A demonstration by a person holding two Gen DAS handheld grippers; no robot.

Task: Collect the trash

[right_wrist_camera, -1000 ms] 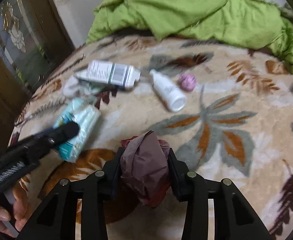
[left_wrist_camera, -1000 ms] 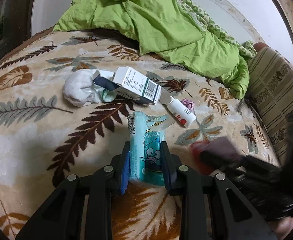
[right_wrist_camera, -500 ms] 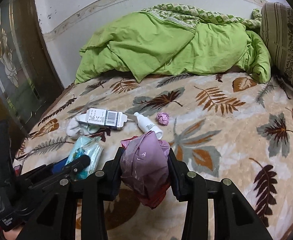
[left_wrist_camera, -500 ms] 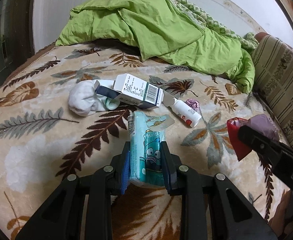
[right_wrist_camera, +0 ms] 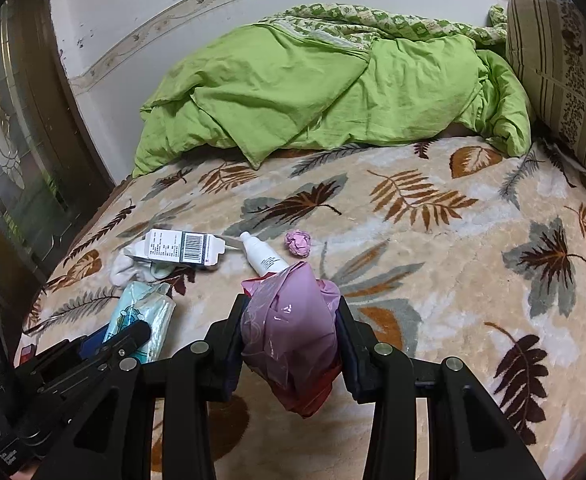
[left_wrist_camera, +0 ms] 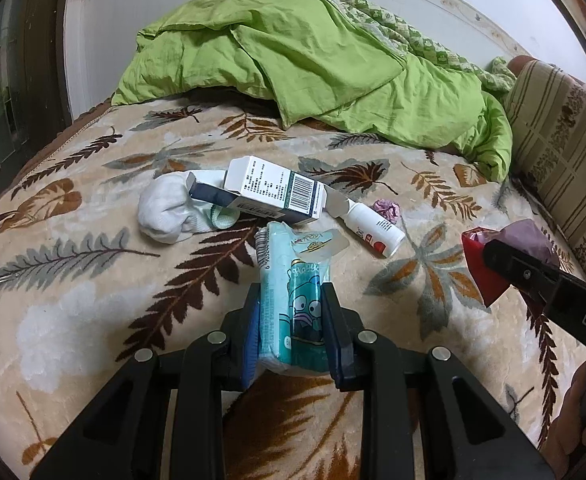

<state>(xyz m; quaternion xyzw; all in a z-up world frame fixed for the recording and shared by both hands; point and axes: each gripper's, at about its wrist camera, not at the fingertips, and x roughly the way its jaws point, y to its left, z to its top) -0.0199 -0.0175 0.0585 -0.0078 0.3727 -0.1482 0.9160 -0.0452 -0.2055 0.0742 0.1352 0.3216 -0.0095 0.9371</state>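
My left gripper (left_wrist_camera: pixel 293 304) is shut on a teal tissue packet (left_wrist_camera: pixel 293 300) with a cartoon face, held above the leaf-patterned blanket (left_wrist_camera: pixel 93 280); that packet (right_wrist_camera: pixel 141 316) also shows low left in the right wrist view. My right gripper (right_wrist_camera: pixel 291 312) is shut on a crumpled pink and red plastic bag (right_wrist_camera: pixel 293 332), seen at the right edge (left_wrist_camera: pixel 505 252) of the left wrist view. Further back on the blanket lie a white carton with a barcode (left_wrist_camera: pixel 277 192), a white sock (left_wrist_camera: pixel 169 212), a small white bottle (left_wrist_camera: pixel 373 228) and a pink crumpled ball (left_wrist_camera: pixel 387 210).
A green duvet (left_wrist_camera: pixel 313 64) is bunched at the head of the bed against the white wall. A striped brown cushion (left_wrist_camera: pixel 561 160) lines the right side. A dark door with patterned glass (right_wrist_camera: pixel 9 152) stands at the left. The blanket's right half (right_wrist_camera: pixel 473 260) holds no objects.
Both grippers have tilted up, so more of the duvet and wall shows. The right gripper with its bag has drawn back and up from the bottle.
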